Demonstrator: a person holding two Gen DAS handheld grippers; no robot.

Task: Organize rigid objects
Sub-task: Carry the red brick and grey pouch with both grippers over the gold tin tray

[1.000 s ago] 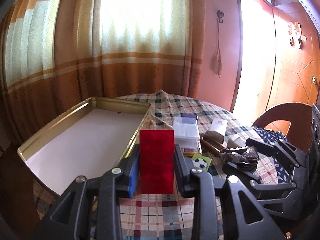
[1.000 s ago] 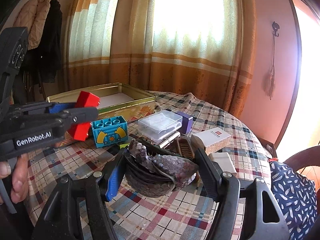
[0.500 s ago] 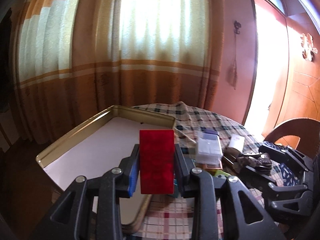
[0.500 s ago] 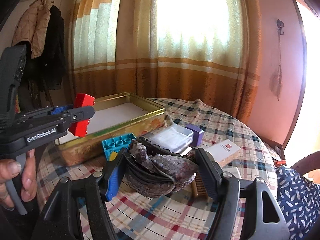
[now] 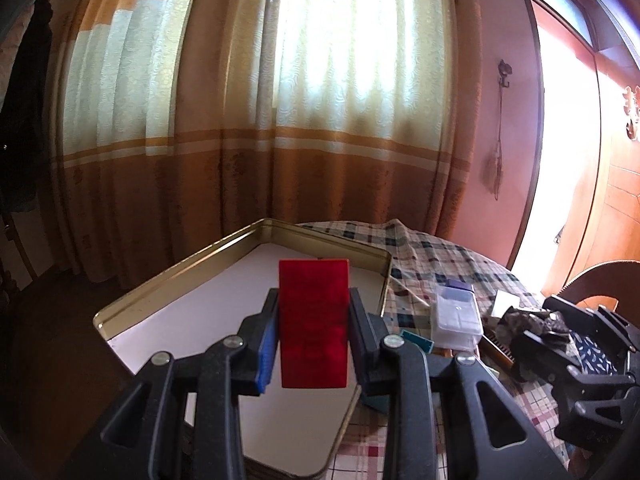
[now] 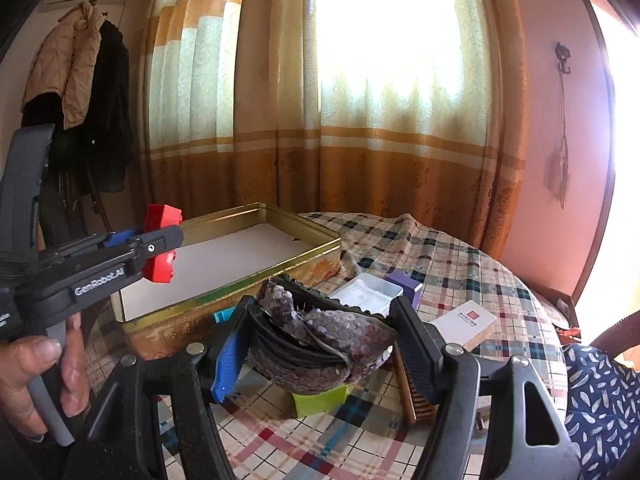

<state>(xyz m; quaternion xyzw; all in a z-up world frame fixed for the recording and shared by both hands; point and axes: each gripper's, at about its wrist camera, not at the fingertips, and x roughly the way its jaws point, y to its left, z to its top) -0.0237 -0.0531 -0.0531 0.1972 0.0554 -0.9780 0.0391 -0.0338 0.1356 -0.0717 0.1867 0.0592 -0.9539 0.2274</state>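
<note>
Two grips are live on my screens. My left gripper [image 5: 313, 322] is clamped on a smooth red plastic block [image 5: 313, 323], flat-faced and rectangular, held upright in the air above the near end of the gold tin tray [image 5: 182, 276], whose thin metal walls frame a matte white floor. My right gripper [image 6: 320, 336] pinches a dark sequinned pouch [image 6: 320, 330], scaly and crumpled, raised over the checked tablecloth [image 6: 460, 264] beside the tray's long side. Near it on the cloth lie a clear ribbed plastic case [image 6: 366, 292], a white card box [image 6: 464, 320] and a green block [image 6: 318, 400].
</note>
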